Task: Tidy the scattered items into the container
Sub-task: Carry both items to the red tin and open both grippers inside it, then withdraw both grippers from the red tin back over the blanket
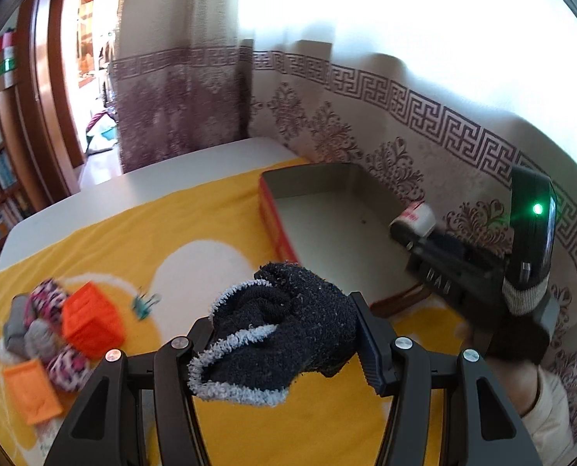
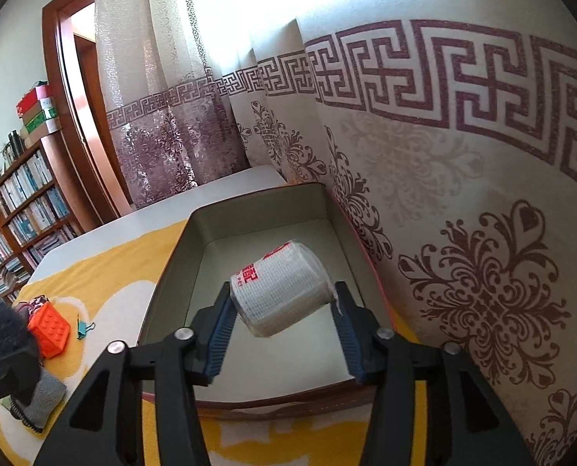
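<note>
Your left tongs [image 1: 284, 343] are clamped on a bundled dark navy fuzzy sock with a pale grey cuff [image 1: 284, 334], holding it up off the yellow-and-white cloth [image 1: 211, 225] that covers the white tabletop [image 1: 141, 178]. The sock bulges out between both pads, squeezed tight.

Over on your right, the right tongs [image 2: 284, 324] sit above the open rectangular box with red outer sides and a pale grey lining [image 2: 195, 240]. A white roll of gauze bandage in clear wrap with red print [image 2: 284, 291] is tilted between the blue-ribbed pads; it touches the left pad, and there looks to be a sliver of gap on the right, so those jaws read as released around it. The roll hangs over the box's interior, near the wall by the patterned curtain [image 2: 463, 202]. The box floor beneath looks bare apart from a small dark speck.

To the left on the cloth, well apart from the box, a pile waits: an orange studded cube [image 1: 92, 324], a flat orange block [image 1: 32, 390], rolled grey socks [image 1: 40, 338], pink leopard-print socks [image 1: 65, 365], and just beside the cube a small teal binder clip [image 1: 145, 305].

From the left view, your right hand in a grey knit cuff [image 1: 521, 299] grips its black handle at the box's near right corner.
</note>
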`<action>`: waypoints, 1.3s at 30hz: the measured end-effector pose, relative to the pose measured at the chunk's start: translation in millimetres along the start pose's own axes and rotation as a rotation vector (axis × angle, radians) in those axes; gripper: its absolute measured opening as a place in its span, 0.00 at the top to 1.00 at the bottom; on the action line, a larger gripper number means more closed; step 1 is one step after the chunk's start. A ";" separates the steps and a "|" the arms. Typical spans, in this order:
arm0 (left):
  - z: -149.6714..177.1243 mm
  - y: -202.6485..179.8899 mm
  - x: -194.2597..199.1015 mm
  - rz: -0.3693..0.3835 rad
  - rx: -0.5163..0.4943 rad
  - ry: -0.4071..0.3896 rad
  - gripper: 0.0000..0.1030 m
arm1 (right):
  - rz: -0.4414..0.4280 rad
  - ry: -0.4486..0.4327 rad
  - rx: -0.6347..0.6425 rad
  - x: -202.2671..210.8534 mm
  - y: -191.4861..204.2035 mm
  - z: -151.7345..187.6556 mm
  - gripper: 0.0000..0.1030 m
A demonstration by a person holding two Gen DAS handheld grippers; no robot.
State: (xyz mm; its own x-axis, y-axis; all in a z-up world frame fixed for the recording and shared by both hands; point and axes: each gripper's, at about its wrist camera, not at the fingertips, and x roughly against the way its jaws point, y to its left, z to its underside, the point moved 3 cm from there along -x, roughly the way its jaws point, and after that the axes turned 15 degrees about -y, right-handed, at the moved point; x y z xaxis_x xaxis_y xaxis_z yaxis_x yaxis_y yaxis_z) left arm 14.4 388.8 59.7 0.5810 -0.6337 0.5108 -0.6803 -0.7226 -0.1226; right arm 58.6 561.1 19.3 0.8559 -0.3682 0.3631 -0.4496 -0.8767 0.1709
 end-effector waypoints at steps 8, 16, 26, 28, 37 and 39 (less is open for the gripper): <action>-26.7 -19.4 -36.0 0.056 0.018 0.003 0.43 | 0.031 -0.046 -0.018 1.8 -12.0 -4.5 0.24; -36.9 -34.6 -67.2 0.099 0.044 0.023 0.43 | 0.158 -0.079 -0.009 4.5 -25.8 -6.4 0.24; -21.7 -9.4 -66.8 0.030 0.082 0.052 0.22 | 0.110 -0.051 -0.055 5.2 -26.8 -3.6 0.24; -17.9 -1.0 -61.1 0.004 0.099 0.044 0.20 | 0.111 -0.054 -0.048 6.1 -24.9 -2.9 0.24; -0.5 46.4 -28.4 -0.089 0.163 0.032 0.20 | 0.089 -0.068 -0.032 7.6 -17.2 -2.6 0.23; 3.9 58.6 -17.7 -0.123 0.171 0.017 0.20 | 0.080 -0.072 -0.023 8.2 -14.3 -2.6 0.23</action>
State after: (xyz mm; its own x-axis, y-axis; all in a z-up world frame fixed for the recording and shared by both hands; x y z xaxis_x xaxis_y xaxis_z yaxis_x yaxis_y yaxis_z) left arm -33.9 356.6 40.2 0.6462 -0.5341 0.5451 -0.5183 -0.8314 -0.2001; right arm 71.4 571.4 22.2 0.8331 -0.4584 0.3095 -0.5219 -0.8368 0.1654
